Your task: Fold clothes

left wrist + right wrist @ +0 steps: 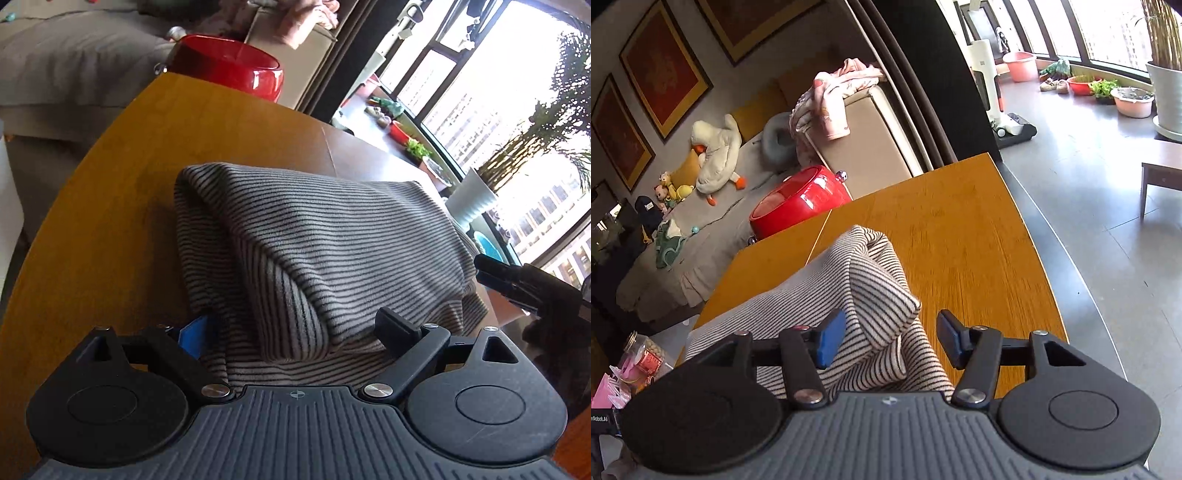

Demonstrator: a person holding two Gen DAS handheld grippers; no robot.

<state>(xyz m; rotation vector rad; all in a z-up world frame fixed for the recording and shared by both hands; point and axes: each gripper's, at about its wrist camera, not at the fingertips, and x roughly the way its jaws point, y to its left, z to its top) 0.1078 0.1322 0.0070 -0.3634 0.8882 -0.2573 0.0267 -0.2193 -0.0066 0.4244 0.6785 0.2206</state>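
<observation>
A grey garment with thin black stripes [317,236] lies folded in a thick bundle on the orange wooden table [110,206]. My left gripper [295,332] stands open at its near edge, and a rolled fold bulges between the fingers. The left blue pad [195,334] is half hidden under cloth. At the right edge the right gripper [495,277] reaches the bundle's side. In the right wrist view the garment [871,280] lies on the table [960,229]. My right gripper [891,339] is open, with a folded corner lying between its blue pads.
A shiny red round container [229,66] [801,199] stands past the table's far corner, by a grey sofa [713,206] with plush toys. The table edge [1045,258] drops to grey floor on the right. A white plant pot [472,199] and a glass jar [642,354] sit nearby.
</observation>
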